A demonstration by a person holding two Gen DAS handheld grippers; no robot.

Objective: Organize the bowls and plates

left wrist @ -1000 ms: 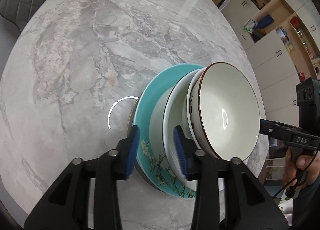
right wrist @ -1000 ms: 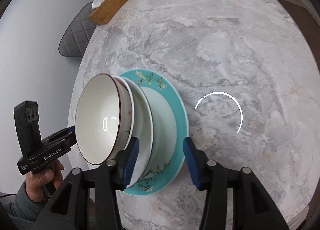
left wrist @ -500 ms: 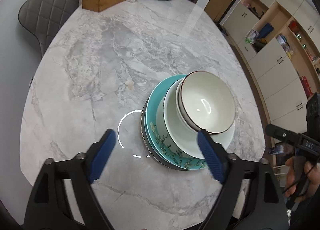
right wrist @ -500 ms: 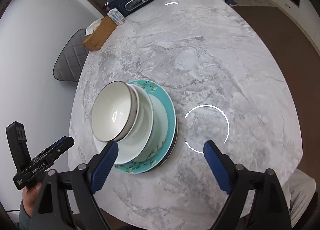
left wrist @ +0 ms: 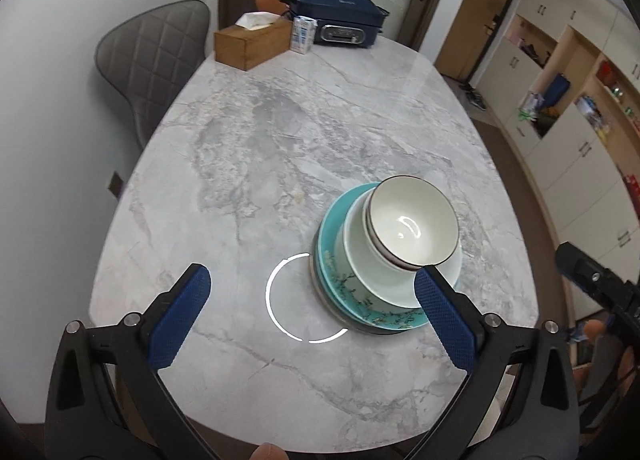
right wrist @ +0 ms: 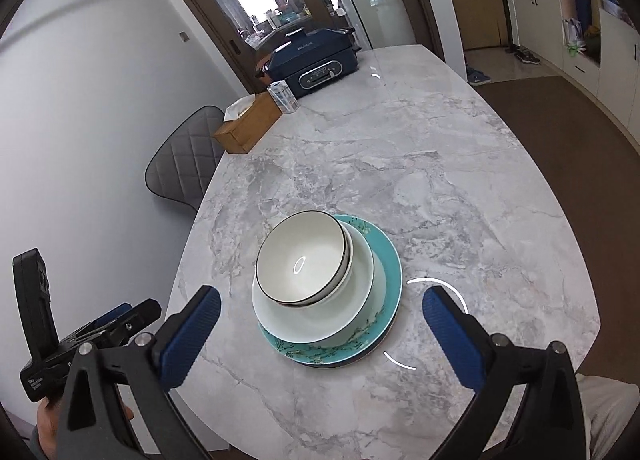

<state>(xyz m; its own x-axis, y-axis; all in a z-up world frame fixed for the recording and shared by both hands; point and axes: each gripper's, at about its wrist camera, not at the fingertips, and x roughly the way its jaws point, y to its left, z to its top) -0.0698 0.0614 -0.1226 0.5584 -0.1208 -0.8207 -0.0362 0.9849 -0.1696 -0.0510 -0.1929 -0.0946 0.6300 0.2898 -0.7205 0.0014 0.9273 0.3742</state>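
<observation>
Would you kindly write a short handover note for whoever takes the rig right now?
Left gripper: open, holding nothing, above the table.
Right gripper: open, holding nothing.
Stack: dark-rimmed bowl nested on top, white plate beneath, teal floral plate under that, all on the marble table.
Done: dishes look gathered into one stack.
Left: nothing obvious; check the slightly off-centre stack is steady.

Grey-veined marble table [left wrist: 304, 140] spreads ahead of the tongs. At its far end: wooden tissue box [left wrist: 252, 42], small carton [left wrist: 303, 34], navy electric cooker [left wrist: 340, 22]. Grey quilted chair [left wrist: 156, 60] far left against white wall; cream cabinets [left wrist: 580, 132] right.
</observation>
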